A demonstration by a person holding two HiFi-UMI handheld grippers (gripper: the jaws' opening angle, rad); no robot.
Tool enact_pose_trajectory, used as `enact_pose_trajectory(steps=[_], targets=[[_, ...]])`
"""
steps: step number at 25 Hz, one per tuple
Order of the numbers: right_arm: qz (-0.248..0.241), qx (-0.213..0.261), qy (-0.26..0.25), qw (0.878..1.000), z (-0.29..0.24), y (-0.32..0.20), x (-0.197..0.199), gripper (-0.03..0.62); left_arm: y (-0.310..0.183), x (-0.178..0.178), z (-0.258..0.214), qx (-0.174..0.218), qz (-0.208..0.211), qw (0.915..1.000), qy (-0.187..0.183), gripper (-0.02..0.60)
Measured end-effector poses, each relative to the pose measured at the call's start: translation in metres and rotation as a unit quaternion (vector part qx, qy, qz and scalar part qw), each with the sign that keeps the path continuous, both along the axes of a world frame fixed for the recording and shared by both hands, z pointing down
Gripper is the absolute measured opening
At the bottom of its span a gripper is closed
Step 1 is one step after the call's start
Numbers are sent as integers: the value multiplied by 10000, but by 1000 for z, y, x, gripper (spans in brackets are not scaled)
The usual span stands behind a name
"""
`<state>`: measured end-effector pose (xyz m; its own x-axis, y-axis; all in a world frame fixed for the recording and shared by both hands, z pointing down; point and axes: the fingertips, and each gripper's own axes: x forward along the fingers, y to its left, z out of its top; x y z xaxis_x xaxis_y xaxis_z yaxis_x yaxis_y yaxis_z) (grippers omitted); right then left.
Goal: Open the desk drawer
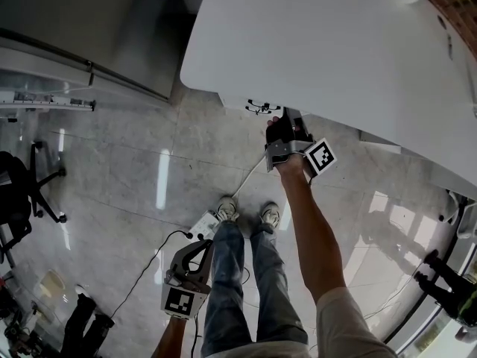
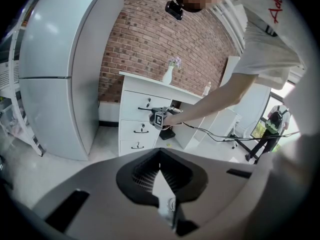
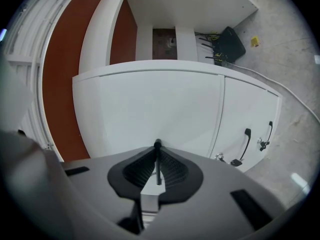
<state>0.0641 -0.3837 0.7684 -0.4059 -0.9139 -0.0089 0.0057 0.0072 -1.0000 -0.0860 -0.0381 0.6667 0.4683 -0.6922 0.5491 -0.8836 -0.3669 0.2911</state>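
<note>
A white desk (image 1: pixel 335 51) stands ahead, with a stack of three drawers (image 2: pixel 141 121) at its left end. My right gripper (image 1: pixel 287 125) is held level against the top drawer front (image 3: pixel 150 109). Its jaws are shut on that drawer's thin black handle (image 3: pixel 158 164), which runs straight between the pads. The top drawer looks closed, flush with the two below it. My left gripper (image 2: pixel 160 156) hangs low beside my legs (image 1: pixel 186 271), pointing at the desk from a distance. Its jaws are shut and hold nothing.
The two lower drawers show black handles (image 3: pixel 245 145). A white vase (image 2: pixel 168 74) sits on the desk top. A tall grey cabinet (image 2: pixel 60 74) stands left of the desk. A cable (image 1: pixel 149 271) runs over the tiled floor, with an office chair (image 1: pixel 19 192) far left.
</note>
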Motion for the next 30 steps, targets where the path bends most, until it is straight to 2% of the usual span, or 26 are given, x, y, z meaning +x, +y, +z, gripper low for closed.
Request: enact_pose_trajectory(steps=[11,23,30], targets=[[106,-121,-157,9997,1,48,-1,41,2,13,-4,33,140,9999,55,12],[2,-253,-248,9994,2,114,-2,41,1,31,-6,113,331,9994,81,12],[-42,-497,-211,9985,13,154,0,41,5,32,-4,42,311,9995,87,12]])
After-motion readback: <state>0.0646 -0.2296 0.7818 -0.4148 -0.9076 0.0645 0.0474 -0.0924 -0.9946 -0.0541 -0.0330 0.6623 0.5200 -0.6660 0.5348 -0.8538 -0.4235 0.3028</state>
